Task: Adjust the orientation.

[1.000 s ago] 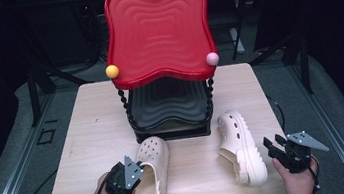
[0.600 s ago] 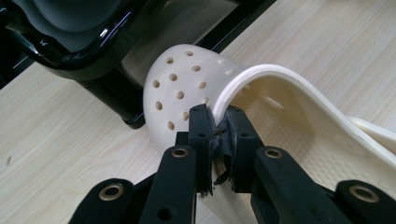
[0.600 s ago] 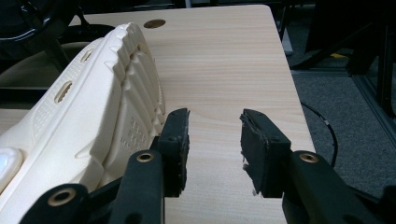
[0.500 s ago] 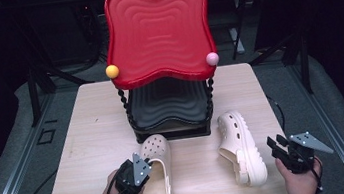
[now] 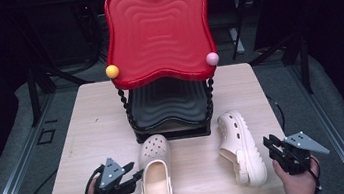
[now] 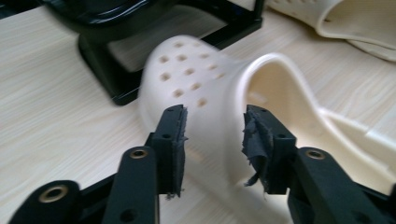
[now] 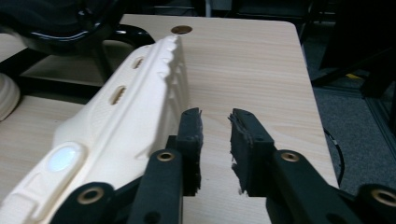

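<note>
Both cream perforated foam clogs lay on the pale wooden table before the red-and-black two-tier shoe rack, neither yet shelved: upright clog, tipped clog. Left gripper approached, jaws parted, gripping nothing; right gripper likewise.

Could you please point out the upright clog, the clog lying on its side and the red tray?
upright clog [image 5: 153, 152], high view, perforated toe cap.
clog on its side [image 5: 241, 149], high view, its side wall.
red tray [image 5: 157, 28], high view, ribbed centre.
</note>
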Available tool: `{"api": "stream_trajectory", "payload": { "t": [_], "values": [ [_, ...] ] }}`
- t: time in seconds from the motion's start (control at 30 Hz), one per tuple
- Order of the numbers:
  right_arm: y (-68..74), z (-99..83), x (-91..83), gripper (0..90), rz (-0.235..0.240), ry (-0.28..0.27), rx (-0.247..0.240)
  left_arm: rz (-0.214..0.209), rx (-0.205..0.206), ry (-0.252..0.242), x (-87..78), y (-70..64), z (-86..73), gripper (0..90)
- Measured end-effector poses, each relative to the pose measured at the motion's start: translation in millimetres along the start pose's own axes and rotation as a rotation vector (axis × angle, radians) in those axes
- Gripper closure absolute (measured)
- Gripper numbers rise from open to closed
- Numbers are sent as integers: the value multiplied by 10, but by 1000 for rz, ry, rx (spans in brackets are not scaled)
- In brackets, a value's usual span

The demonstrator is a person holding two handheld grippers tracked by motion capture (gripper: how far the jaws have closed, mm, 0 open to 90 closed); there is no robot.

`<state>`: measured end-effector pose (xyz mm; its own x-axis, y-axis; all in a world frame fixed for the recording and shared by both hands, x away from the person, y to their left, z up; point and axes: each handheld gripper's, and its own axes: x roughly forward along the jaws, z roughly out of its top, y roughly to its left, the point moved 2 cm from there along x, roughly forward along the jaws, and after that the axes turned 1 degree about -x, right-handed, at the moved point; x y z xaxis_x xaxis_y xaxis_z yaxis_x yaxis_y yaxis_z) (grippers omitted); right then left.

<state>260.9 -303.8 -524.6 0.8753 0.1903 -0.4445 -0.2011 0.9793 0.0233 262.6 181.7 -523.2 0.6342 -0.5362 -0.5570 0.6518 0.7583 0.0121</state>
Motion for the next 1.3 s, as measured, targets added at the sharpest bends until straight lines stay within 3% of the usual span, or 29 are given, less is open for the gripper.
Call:
{"api": "stream_trajectory", "payload": {
  "t": [0.17,0.23,0.3,0.53,0.6,1.03,1.13,1.2,1.3],
  "values": [
    [128,45,-19,863,42,19,-28,28,-116,-37,-74,255,-178,565],
    [185,64,-20,893,58,23,-53,50,-143,-39,-83,354,-232,565],
    [246,72,-18,897,73,27,-76,78,-175,-49,-100,435,-281,565],
    [384,49,27,897,128,52,-116,73,-271,-73,-94,568,-370,566],
    [412,44,37,899,132,58,-140,77,-268,-65,-92,565,-373,567],
    [267,46,15,900,113,57,-125,70,-237,-56,-45,521,-385,578],
    [172,41,1,900,90,55,-104,74,-230,-52,-44,518,-377,580],
    [54,24,1,900,49,54,-72,76,-228,-51,-45,517,-377,580],
    [-142,-25,13,900,19,74,7,75,-229,-49,-44,520,-381,580]
  ]
}}
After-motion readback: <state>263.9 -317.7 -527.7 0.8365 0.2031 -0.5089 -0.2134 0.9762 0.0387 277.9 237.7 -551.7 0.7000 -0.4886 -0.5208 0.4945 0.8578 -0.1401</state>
